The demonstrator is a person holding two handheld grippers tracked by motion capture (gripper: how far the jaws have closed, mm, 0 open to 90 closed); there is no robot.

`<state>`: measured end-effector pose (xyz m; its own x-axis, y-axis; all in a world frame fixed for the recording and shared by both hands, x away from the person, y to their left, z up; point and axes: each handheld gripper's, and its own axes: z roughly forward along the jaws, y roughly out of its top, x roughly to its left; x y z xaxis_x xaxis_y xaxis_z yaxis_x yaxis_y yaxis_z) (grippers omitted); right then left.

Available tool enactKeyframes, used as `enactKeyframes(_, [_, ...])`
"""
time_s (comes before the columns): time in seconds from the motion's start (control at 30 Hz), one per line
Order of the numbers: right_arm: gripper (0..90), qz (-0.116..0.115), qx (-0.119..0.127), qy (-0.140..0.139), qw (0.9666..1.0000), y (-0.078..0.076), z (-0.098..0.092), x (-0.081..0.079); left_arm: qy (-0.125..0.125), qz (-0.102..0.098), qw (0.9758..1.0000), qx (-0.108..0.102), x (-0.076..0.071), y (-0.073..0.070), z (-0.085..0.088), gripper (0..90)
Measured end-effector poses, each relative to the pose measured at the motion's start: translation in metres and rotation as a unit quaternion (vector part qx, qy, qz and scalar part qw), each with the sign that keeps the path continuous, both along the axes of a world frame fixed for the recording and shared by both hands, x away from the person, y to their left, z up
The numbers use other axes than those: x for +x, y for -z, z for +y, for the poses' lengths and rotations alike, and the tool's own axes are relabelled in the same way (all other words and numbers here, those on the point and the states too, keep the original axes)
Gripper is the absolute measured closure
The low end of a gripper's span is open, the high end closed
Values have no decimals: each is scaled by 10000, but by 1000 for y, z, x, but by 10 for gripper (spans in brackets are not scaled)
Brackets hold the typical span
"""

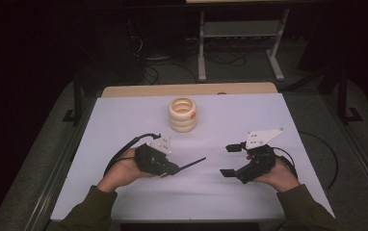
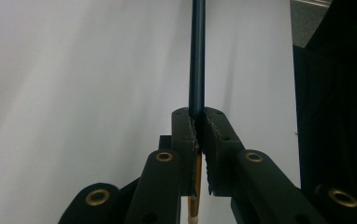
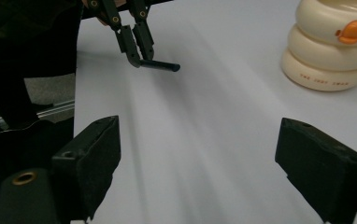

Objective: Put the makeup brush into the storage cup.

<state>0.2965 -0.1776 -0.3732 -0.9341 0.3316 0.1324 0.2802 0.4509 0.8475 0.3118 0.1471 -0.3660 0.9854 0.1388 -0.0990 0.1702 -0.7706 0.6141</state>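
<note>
On the white tabletop (image 1: 124, 120) in the high view, a stack of cream rings (image 1: 182, 114) with an orange mark stands toward twelve o'clock, well apart from both hands. At about eight o'clock the left hand (image 1: 122, 173) carries the left tool (image 1: 175, 168), which is clamped on a thin dark rod (image 1: 191, 163); the rod juts out toward three o'clock, pointing across at the other hand. At about four o'clock the right hand (image 1: 281, 175) carries the right tool (image 1: 230, 160), its jaws spread wide with nothing between them and aimed toward nine o'clock. A grey three-cornered plate sits on top of each tool.

In the left gripper view, the left tool (image 2: 200, 130) has its jaws pressed together on the rod (image 2: 197, 56), which runs straight up toward twelve o'clock over the tabletop (image 2: 74, 93). Below the pads, at six o'clock, a paler, brownish stretch of the rod shows.

In the right gripper view, the right tool (image 3: 200, 154) has its two black pads far apart at seven and four o'clock, with bare tabletop (image 3: 204, 130) between them. At eleven o'clock the left tool (image 3: 137, 46) grips the rod (image 3: 160, 65), whose free end points toward three o'clock. The rings (image 3: 331, 46) stand at two o'clock, with faint lettering on the lowest one.
</note>
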Motion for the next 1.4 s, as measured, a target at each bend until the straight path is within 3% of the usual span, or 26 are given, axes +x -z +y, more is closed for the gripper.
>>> enactKeyframes(0.33, [238, 82, -41, -286, 9995, 0, 12, 1, 111, 1, 9999, 53, -3, 1, -6, 835])
enactKeyframes(0.77, [429, 289, -85, -746, 9968, -1, 28, 7, 234, -35, 9997, 95, -6, 3, -15, 835])
enactKeyframes(1.07, [516, 167, -228, -1006, 9945, 3, 39, 12, 297, -41, 9995, 124, -8, 4, -18, 835])
enactKeyframes(1.17, [536, 287, -271, -1048, 9937, 4, 43, 12, 325, -41, 9994, 137, -9, 4, -20, 835])
enactKeyframes(1.4, [620, 282, -307, -1155, 9924, 3, 47, 14, 364, -80, 9991, 178, -9, 4, -21, 835])
